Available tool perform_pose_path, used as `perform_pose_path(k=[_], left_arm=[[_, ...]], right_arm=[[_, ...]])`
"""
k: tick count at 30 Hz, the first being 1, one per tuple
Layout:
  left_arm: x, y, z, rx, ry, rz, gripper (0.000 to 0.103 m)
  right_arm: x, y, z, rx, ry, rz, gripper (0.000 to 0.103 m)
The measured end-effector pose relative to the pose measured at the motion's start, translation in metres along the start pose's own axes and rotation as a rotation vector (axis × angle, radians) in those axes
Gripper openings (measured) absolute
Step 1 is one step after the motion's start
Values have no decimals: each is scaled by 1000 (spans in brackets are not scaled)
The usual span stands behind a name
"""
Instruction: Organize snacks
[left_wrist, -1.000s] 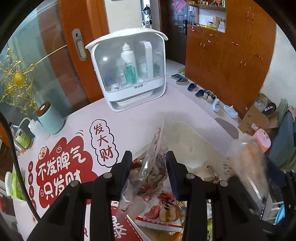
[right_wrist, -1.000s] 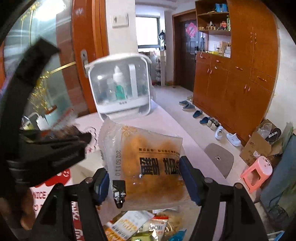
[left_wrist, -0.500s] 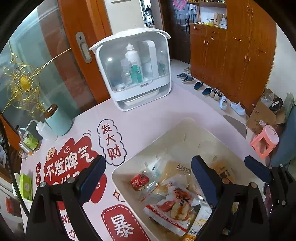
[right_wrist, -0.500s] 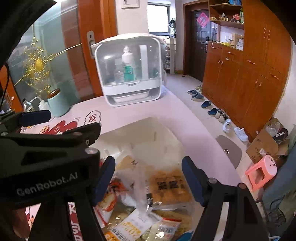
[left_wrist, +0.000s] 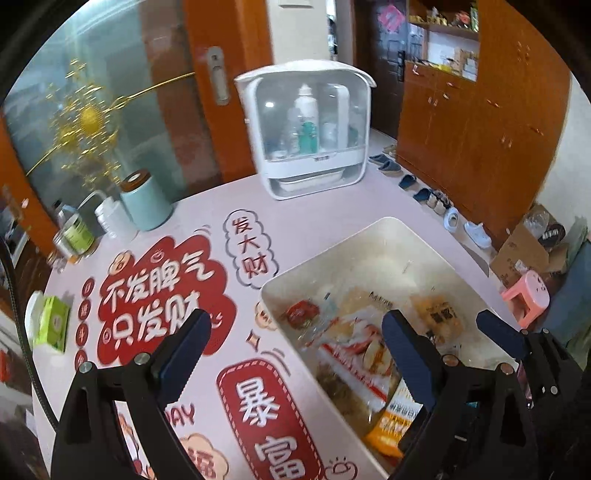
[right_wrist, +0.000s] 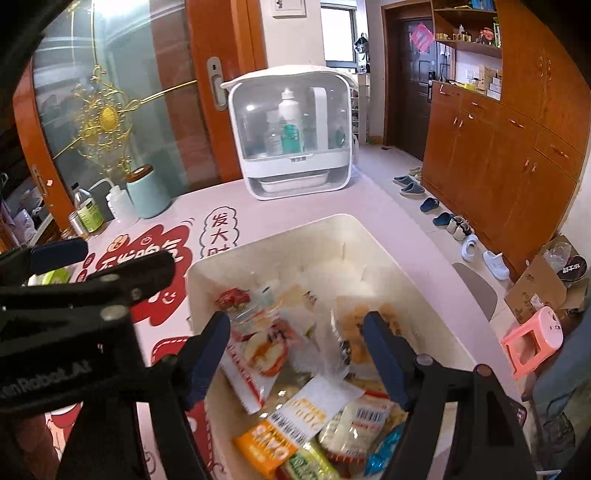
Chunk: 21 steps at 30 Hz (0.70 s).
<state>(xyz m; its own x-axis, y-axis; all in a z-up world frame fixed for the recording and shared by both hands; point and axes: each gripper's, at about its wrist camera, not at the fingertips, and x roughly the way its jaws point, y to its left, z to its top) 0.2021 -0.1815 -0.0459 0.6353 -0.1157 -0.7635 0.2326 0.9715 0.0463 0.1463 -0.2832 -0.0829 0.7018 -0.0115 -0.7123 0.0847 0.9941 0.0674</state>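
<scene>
Both grippers were empty here. The left gripper (left_wrist: 295, 332) had its fingers spread wide apart, hovering with the cream bin (left_wrist: 373, 230) ahead and to its right; one finger sat over the pink table mat (left_wrist: 177, 229), the other over the bin's snacks. The right gripper (right_wrist: 295, 332) was spread apart too, holding nothing, right above the bin (right_wrist: 280, 232). Just beyond its fingertips lay the red-and-white snack bag (right_wrist: 258, 354) and the orange pastry packet (right_wrist: 354, 332), with the orange oats pack (right_wrist: 264, 448) lower down between its fingers. Further ahead of both, the white clear-fronted organizer (right_wrist: 295, 133) stood at the table's far edge, with the mint canister (right_wrist: 146, 194) off left.
</scene>
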Motion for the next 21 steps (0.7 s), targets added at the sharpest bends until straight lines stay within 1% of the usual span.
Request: perform_pose_path(k=[6,11,16,21], left_arm=[[-38,33,-35,-70,-1,7,93],[-75,61,-69,-115,7,16,93],[-115,87,-102,-164,12,8,93],[-152,100,-129,-184,-20,19,93]], right_arm=[[-29,18,-16,-8,-4,19,75],[-52,33,-30,-4,17,46,75],[-86,56,-46,-32,17,54,75],[-122,74,-63,-66,6,66,75]])
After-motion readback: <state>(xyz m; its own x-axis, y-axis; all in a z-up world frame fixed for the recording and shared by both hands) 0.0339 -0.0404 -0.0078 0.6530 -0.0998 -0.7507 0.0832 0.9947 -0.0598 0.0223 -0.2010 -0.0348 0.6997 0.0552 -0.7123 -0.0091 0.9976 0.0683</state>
